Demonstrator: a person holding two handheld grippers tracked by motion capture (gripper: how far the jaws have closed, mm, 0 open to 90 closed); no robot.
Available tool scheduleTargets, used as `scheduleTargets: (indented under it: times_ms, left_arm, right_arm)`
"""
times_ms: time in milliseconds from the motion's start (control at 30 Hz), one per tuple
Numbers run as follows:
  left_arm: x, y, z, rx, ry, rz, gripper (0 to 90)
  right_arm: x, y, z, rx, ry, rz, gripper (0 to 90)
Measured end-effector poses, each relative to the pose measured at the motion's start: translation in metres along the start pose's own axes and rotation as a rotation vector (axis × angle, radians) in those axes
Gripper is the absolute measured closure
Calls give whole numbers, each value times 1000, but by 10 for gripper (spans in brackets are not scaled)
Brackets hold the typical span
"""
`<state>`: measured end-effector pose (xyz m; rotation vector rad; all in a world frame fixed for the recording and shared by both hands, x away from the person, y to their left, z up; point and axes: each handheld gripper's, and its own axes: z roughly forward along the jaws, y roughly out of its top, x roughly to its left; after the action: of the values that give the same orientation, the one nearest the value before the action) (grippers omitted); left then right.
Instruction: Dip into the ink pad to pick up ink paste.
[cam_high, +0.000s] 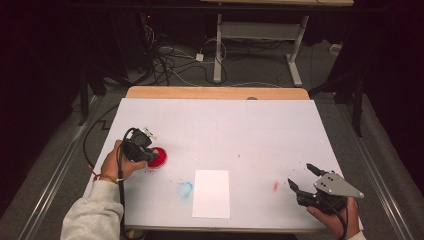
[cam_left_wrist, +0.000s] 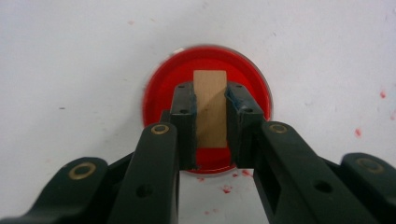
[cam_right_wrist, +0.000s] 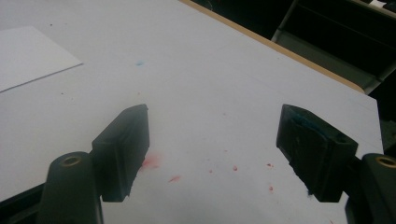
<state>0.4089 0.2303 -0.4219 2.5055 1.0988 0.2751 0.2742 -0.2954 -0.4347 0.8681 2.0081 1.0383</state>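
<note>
The left gripper had its jaws clamped on a wooden block, probably light and stiff, gripped by its flat sides over the red dish. The right gripper hung with jaws wide and empty above the bench.

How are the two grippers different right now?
The left gripper is shut on a small wooden block, while the right gripper is wide open and holds nothing. The left gripper is over the red dish, while the right gripper is over bare white table with red specks. Both are black, two-jawed, and held in a person's hands.
</note>
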Motion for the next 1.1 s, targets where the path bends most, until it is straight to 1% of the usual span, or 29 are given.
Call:
scheduleTargets:
  times_ms: [67,167,233,267,300,333,367,467,500,533,567,633,700,733,767,800,867,967,1067,1100]
  left_arm:
    - [0,0,-13,-47,0,-2,738]
    - [-3,1,-27,-87,2,1,737]
    - [-6,2,-32,-83,5,19,737]
    - [-8,3,-33,-84,24,17,737]
    - [-8,4,-34,-82,26,20,737]
    - [-8,4,-34,-79,19,31,737]
    - [-8,5,-34,-84,19,26,737]
    - [-8,5,-30,-62,22,33,737]
    - [-7,5,-27,-57,13,29,737]
    - [-7,6,-24,-42,10,36,737]
    - [-7,6,-20,-38,11,30,737]
    - [-6,6,-12,-8,5,35,737]
    - [-6,6,-4,29,29,36,737]
    - [-6,6,0,43,20,38,737]
    - [-5,5,4,47,8,42,737]
    - [-4,5,6,51,0,38,737]
    - [-4,5,12,78,7,42,737]
    - [-3,4,14,68,0,40,737]
    - [-3,3,15,68,3,35,737]
    - [-4,3,15,71,4,39,738]
  right_arm:
    - [-1,-1,0,4,-1,1,262]
    - [0,-1,-1,4,-1,-4,262]
    - [0,-1,-2,8,-2,-4,262]
    - [0,-2,-3,7,-3,-1,262]
    - [0,-2,-3,7,-3,-1,262]
    - [0,-2,-3,8,-5,-2,262]
    - [0,-2,-3,8,-6,-2,262]
    - [0,-2,-3,11,-6,0,262]
    - [0,-2,-3,10,-3,-1,262]
    - [0,-3,-3,11,-5,-2,261]
    - [0,-3,-3,11,-5,0,262]
    - [0,-3,-3,13,-6,1,262]
    - [0,-3,-3,12,-5,3,262]
    - [0,-3,-3,12,-5,3,262]
    - [0,-3,-3,13,-6,0,262]
    - [0,-3,-3,14,-3,-2,262]
    - [0,-3,-3,15,-4,-4,262]
    - [0,-3,-3,17,-3,-2,262]
    - [0,-2,-4,2,-5,-3,261]
    - [0,-2,-4,-1,-7,-5,262]
